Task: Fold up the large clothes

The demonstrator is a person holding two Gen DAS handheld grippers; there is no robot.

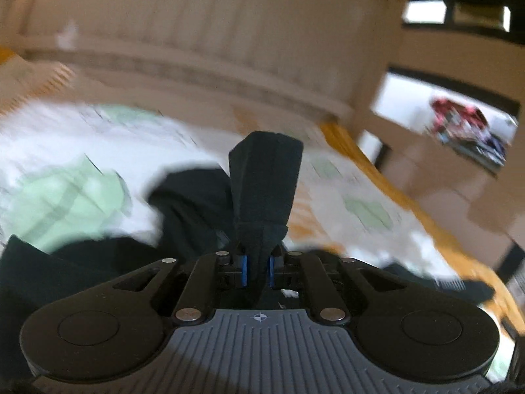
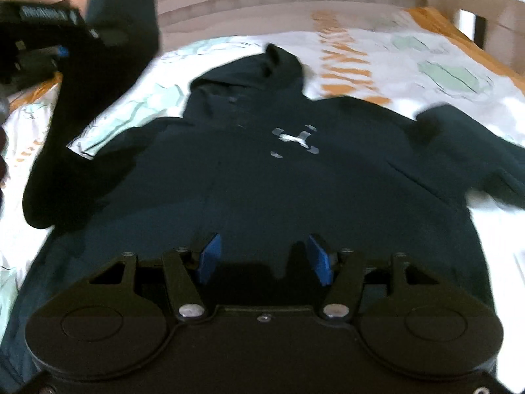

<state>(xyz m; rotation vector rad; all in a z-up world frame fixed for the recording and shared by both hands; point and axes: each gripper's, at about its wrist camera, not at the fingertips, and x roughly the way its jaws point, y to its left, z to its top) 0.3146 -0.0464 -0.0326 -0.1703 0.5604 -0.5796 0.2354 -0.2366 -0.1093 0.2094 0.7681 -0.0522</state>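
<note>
A dark navy hoodie (image 2: 262,170) with a grey chest logo lies face up on the bed, hood toward the headboard. My left gripper (image 1: 257,267) is shut on the cuff of its left sleeve (image 1: 262,193) and holds it lifted above the bed. In the right wrist view the left gripper (image 2: 62,51) shows at the upper left with the sleeve (image 2: 98,75) hanging from it. My right gripper (image 2: 262,257) is open and empty over the hoodie's lower hem. The other sleeve (image 2: 475,151) lies spread to the right.
The bed sheet (image 2: 410,62) is white with green and orange patterns. A beige padded headboard (image 1: 213,32) stands at the far end. The orange bed edge (image 1: 393,190) runs along the right. A window (image 1: 459,121) is beyond it.
</note>
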